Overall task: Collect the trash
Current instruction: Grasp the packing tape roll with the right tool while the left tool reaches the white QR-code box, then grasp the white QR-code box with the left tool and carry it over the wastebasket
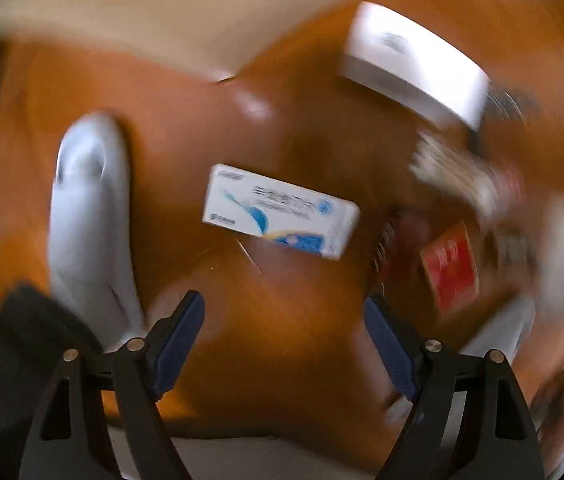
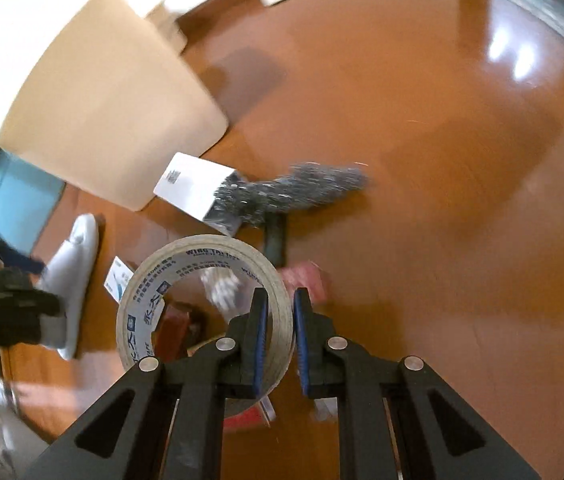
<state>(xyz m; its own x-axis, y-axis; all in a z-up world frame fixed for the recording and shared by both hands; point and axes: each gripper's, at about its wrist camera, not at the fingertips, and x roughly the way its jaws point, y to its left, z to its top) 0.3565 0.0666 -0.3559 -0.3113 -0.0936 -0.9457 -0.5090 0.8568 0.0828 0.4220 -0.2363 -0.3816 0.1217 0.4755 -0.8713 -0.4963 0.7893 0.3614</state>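
A white and blue carton (image 1: 279,212) lies flat on the orange-brown floor (image 1: 290,340). My left gripper (image 1: 284,302) hangs over it, open, with nothing between its fingers. A red packet (image 1: 452,268) lies to its right, blurred. In the right wrist view my right gripper (image 2: 280,295) is shut on a roll of beige tape (image 2: 209,246), pinching the ring's wall; one finger sits inside the ring and one outside. Through the ring shows a crumpled white scrap (image 2: 221,284). The same carton (image 2: 115,280) peeks out left of the roll.
A white slipper (image 1: 85,208) (image 2: 73,264) stands left of the carton. Further off lie a white box (image 2: 189,184), a grey metal scourer (image 2: 302,188), a dark block (image 2: 275,236) and a pink-red packet (image 2: 306,280). A beige board (image 2: 109,100) lies at the back left.
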